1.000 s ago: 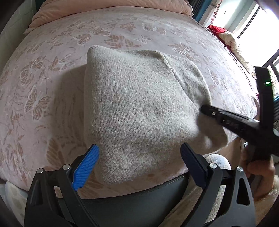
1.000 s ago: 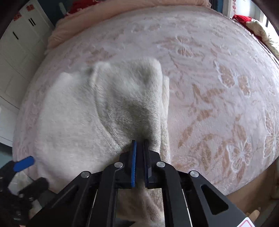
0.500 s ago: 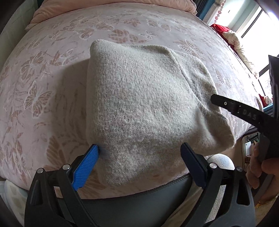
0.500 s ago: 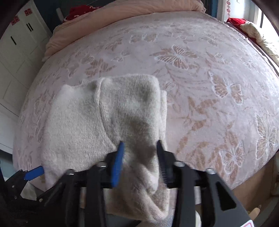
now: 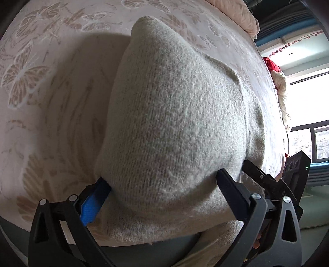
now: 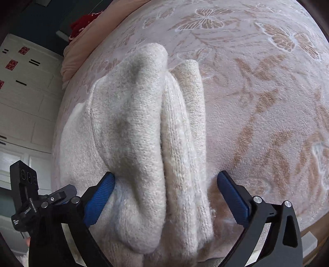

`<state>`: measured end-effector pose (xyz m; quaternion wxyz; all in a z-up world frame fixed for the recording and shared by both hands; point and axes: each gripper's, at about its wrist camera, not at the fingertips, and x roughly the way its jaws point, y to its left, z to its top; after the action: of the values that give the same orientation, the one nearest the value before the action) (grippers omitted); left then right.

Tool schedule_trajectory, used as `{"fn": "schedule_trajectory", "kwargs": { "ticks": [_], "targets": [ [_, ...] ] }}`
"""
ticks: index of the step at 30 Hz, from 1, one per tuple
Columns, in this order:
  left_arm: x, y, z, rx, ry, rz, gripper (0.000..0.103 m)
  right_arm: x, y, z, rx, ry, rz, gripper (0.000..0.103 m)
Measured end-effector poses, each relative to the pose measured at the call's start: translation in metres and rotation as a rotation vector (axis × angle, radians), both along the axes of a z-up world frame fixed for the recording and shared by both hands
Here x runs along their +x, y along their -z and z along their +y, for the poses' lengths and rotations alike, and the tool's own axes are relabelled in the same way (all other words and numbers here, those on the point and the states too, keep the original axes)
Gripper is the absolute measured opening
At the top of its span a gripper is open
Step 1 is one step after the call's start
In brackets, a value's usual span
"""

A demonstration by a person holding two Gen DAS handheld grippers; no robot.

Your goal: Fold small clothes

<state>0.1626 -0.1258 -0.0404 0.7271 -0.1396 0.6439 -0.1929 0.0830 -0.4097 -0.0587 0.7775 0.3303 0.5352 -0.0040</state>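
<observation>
A folded cream knit sweater (image 5: 176, 127) lies on the bed near its front edge; it also shows in the right wrist view (image 6: 144, 131), with its layered folded edge facing that camera. My left gripper (image 5: 162, 195) is open, its jaws spread wide around the sweater's near left side. My right gripper (image 6: 166, 195) is open too, jaws either side of the sweater's near right edge, not pinching it. The right gripper's body (image 5: 273, 184) shows at the lower right of the left wrist view.
The pink bedspread (image 6: 257, 98) with butterfly pattern stretches beyond and right of the sweater. A pink duvet (image 5: 236, 14) lies at the head of the bed. White cupboards (image 6: 22, 98) stand to the left. The bed's front edge (image 5: 144, 252) is just below the grippers.
My right gripper was shut on the sweater's edge, then opened wide and let it go. Both grippers have moved forward and lower, close around the sweater's near edge.
</observation>
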Motion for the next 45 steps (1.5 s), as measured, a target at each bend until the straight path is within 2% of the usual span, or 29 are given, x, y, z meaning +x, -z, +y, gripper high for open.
{"fn": "schedule_trajectory", "kwargs": {
  "ticks": [4,7,9,11,12,14,15,16,17,18,19,20,21,23,29,34,39,45],
  "targets": [
    [-0.009,-0.024,0.010,-0.009,-0.068,-0.052,0.098,0.005,-0.002,0.005,-0.015,-0.010,0.010,0.098],
    [-0.008,-0.026,0.012,0.104,-0.034,-0.138,0.098,0.005,-0.003,0.006,0.015,-0.014,-0.002,0.098],
    [-0.003,-0.013,0.012,0.086,-0.006,-0.097,0.098,0.008,-0.002,0.010,0.031,-0.022,-0.009,0.095],
    [0.004,0.009,0.017,-0.039,-0.016,0.010,0.098,0.013,-0.002,0.018,0.039,-0.029,-0.010,0.093],
    [0.007,0.017,0.016,-0.084,-0.019,0.047,0.098,0.014,-0.002,0.018,0.052,-0.028,-0.013,0.087],
    [0.013,0.025,0.018,-0.117,-0.048,0.052,0.098,0.015,0.001,0.015,0.102,-0.001,-0.019,0.076],
    [0.015,0.025,0.018,-0.122,-0.042,0.043,0.098,0.014,0.002,0.010,0.133,0.021,-0.020,0.063],
    [0.016,0.023,0.015,-0.116,-0.027,0.040,0.098,0.012,0.004,0.004,0.170,0.043,-0.019,0.056],
    [0.017,0.018,0.010,-0.114,0.000,0.032,0.093,0.011,0.006,0.000,0.219,0.067,-0.022,0.046],
    [0.018,0.011,0.004,-0.098,0.029,0.017,0.079,0.009,0.004,-0.001,0.234,0.085,-0.025,0.042],
    [0.015,0.001,-0.002,-0.057,0.068,-0.008,0.073,0.008,0.000,0.001,0.217,0.088,-0.025,0.040],
    [0.012,-0.010,-0.007,-0.034,0.097,-0.034,0.059,0.007,-0.008,0.006,0.185,0.081,-0.028,0.039],
    [0.008,-0.019,-0.008,-0.023,0.110,-0.053,0.051,0.007,-0.016,0.011,0.155,0.074,-0.036,0.038],
    [-0.001,-0.045,-0.014,-0.004,0.140,-0.106,0.044,0.005,-0.037,0.023,0.116,0.065,-0.061,0.037],
    [-0.037,-0.125,-0.024,0.056,0.218,-0.272,0.043,-0.024,-0.111,0.058,0.022,0.022,-0.163,0.037],
    [-0.072,-0.188,-0.009,0.044,0.253,-0.385,0.043,-0.070,-0.178,0.071,-0.087,0.009,-0.278,0.037],
    [-0.102,-0.250,0.008,0.036,0.250,-0.520,0.043,-0.097,-0.237,0.091,-0.134,-0.006,-0.411,0.037],
    [-0.126,-0.312,0.050,0.016,0.220,-0.658,0.045,-0.114,-0.306,0.137,-0.210,-0.066,-0.569,0.038]
  ]
}}
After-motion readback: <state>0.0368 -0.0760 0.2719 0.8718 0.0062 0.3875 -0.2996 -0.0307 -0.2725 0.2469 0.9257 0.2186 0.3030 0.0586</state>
